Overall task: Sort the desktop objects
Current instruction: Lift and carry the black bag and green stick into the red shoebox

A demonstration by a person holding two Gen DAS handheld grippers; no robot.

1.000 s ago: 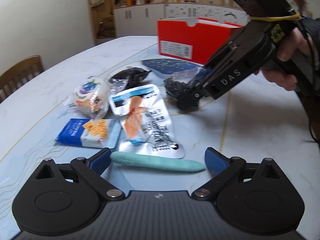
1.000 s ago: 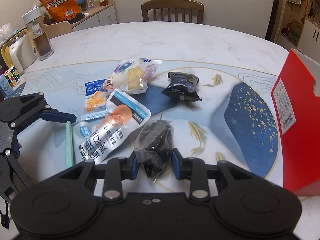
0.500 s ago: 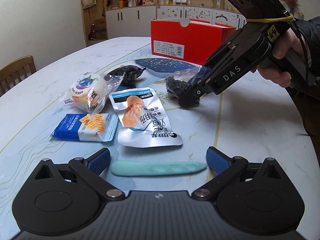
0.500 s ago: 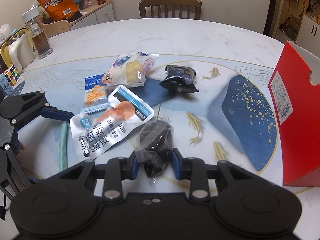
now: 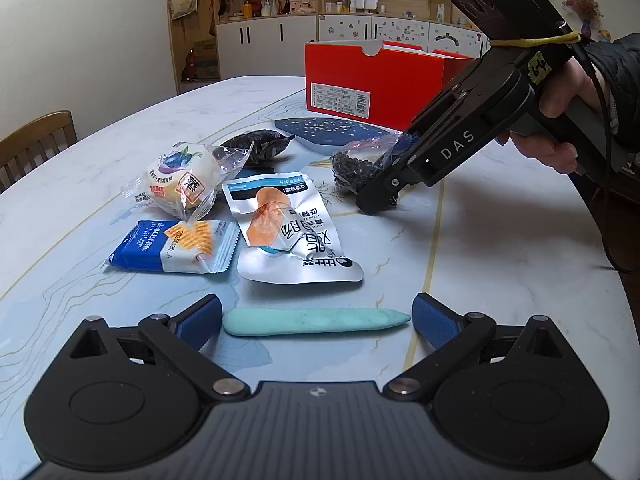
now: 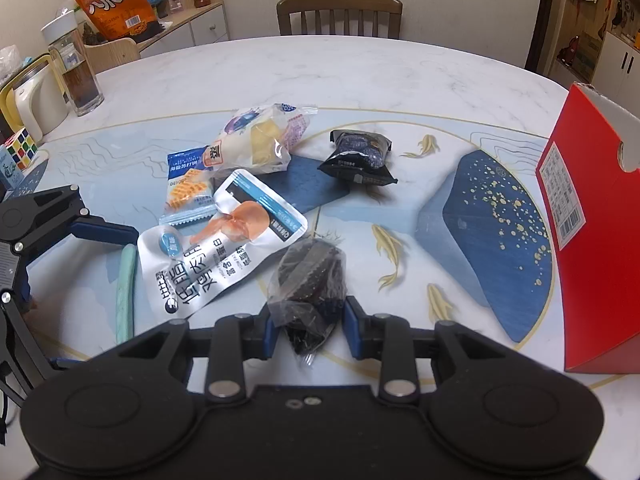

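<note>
At the bottom centre of the right wrist view, the right gripper (image 6: 307, 326) pinches a clear bag of dark bits (image 6: 310, 276) by its near end; the thin film could slip or tear; its long axis runs away up the frame; the left gripper (image 5: 317, 322) gapes around a teal stick (image 5: 316, 321) lying crosswise; the red box (image 6: 588, 240) waits far right.

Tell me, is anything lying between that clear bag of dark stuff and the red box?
Nothing visible does. The right gripper grips the clear bag, and only bare table with painted fish lies between it and the red box.
</note>
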